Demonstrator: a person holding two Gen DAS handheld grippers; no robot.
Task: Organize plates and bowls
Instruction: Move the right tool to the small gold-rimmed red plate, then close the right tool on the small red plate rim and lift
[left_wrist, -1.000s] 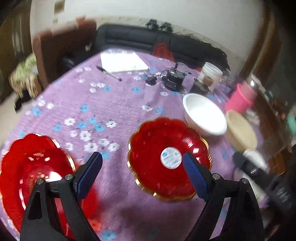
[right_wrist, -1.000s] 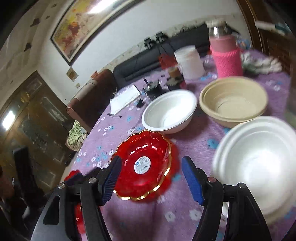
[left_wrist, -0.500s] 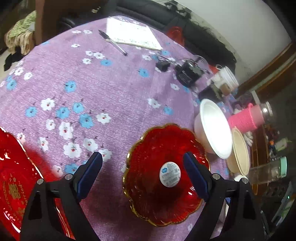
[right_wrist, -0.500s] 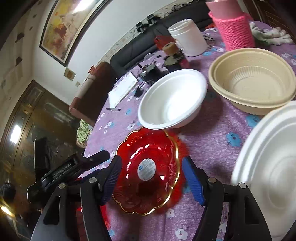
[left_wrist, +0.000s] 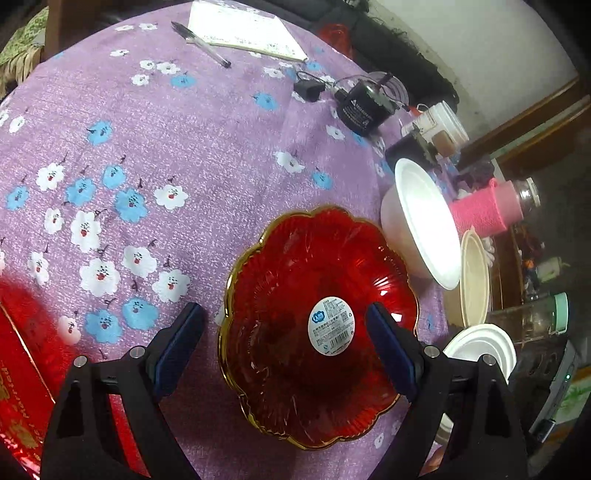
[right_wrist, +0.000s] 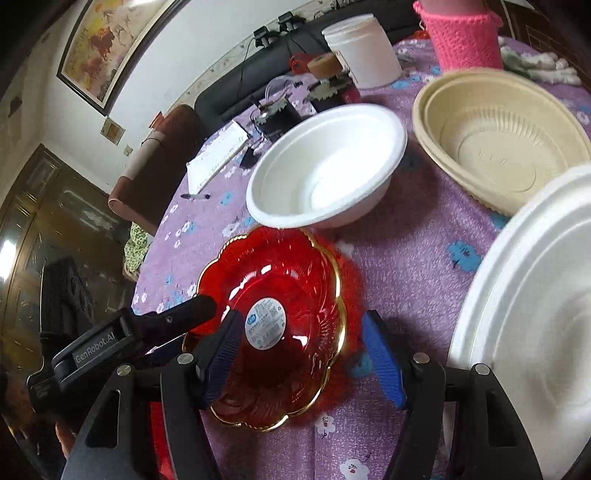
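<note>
Two grippers hang over one red scalloped glass plate with a gold rim (left_wrist: 317, 325) and a round white sticker (left_wrist: 331, 325) at its centre, lying flat on the purple flowered tabletop (left_wrist: 155, 155). Left gripper (left_wrist: 284, 343): fingers spread wide, one blue pad over the bare cloth just left of the plate, the other over the plate's right part, neither pressing on it. Right gripper (right_wrist: 306, 354): fingers apart, having just closed a little, straddling the plate's near right rim, pads not clamped on it; contact can't be told. In the right wrist view the left gripper's black finger (right_wrist: 177, 317) reaches in over the plate's left edge. White foam bowl (right_wrist: 325, 166) sits just beyond the plate, rims near touching. Beige ribbed plastic bowl (right_wrist: 495, 136) lies right of it, and a white foam plate (right_wrist: 532, 325) nearer, at the right edge. Red glossy tray (left_wrist: 18, 387) at the left view's lower-left corner, apart from the plate. Far side of the tabletop: white notepad (left_wrist: 243, 29), pen (left_wrist: 199, 44), black power adapter (left_wrist: 364, 107), pink knit-sleeved bottle (left_wrist: 487, 210), white tub (right_wrist: 364, 51).
</note>
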